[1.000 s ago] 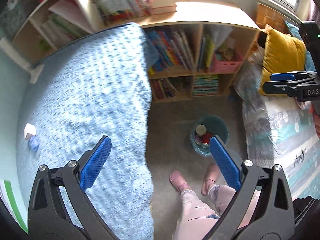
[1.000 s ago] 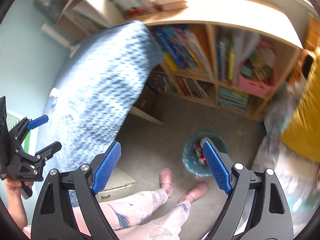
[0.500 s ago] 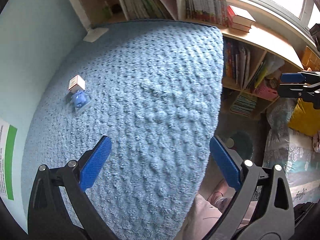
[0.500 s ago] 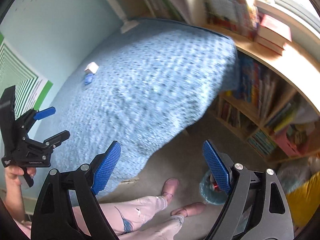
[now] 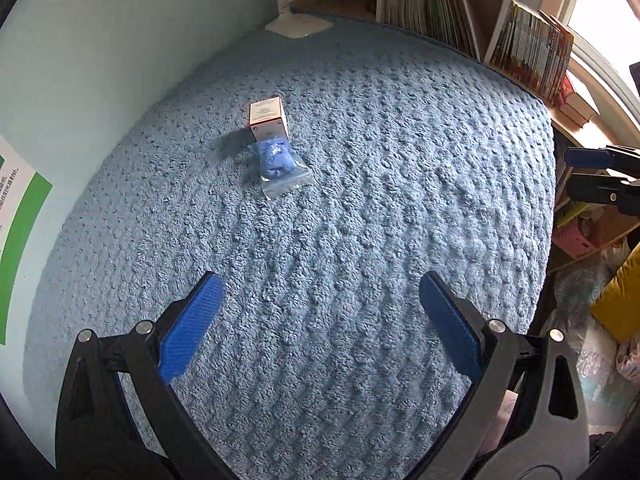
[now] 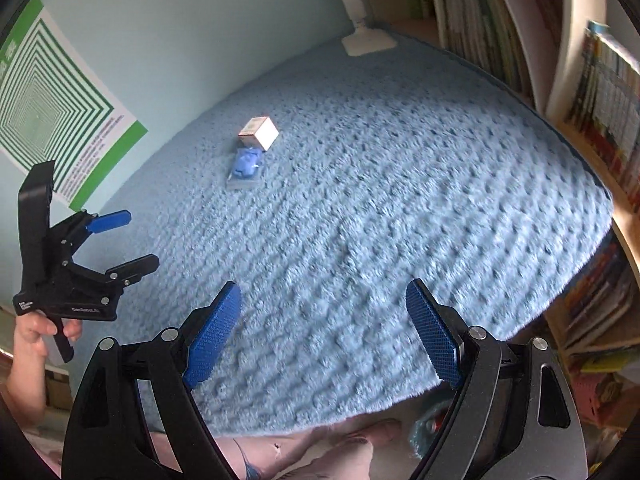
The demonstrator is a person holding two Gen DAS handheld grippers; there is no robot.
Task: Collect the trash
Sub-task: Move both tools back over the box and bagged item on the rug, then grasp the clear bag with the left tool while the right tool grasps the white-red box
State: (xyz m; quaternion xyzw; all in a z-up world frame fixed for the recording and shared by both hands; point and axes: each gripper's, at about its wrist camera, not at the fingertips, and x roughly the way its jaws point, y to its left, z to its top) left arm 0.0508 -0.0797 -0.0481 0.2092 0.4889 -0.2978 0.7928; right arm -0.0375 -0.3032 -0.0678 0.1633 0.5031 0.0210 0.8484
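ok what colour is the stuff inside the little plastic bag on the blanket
Blue: the clear plastic bag holds something crumpled and bright blue. It shows best in the left wrist view.

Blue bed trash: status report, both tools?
Left tool and right tool open, empty. Small white cardboard box and clear plastic bag of blue stuff touching on blanket. Nothing blocking.

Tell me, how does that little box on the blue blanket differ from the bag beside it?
The small white cardboard box is stiff, square-edged and opaque; the clear plastic bag is soft, lies flat and shows something blue crumpled inside. The box sits nearer the wall, the bag nearer the grippers. Both rest on the fuzzy blue blanket, right up against each other.
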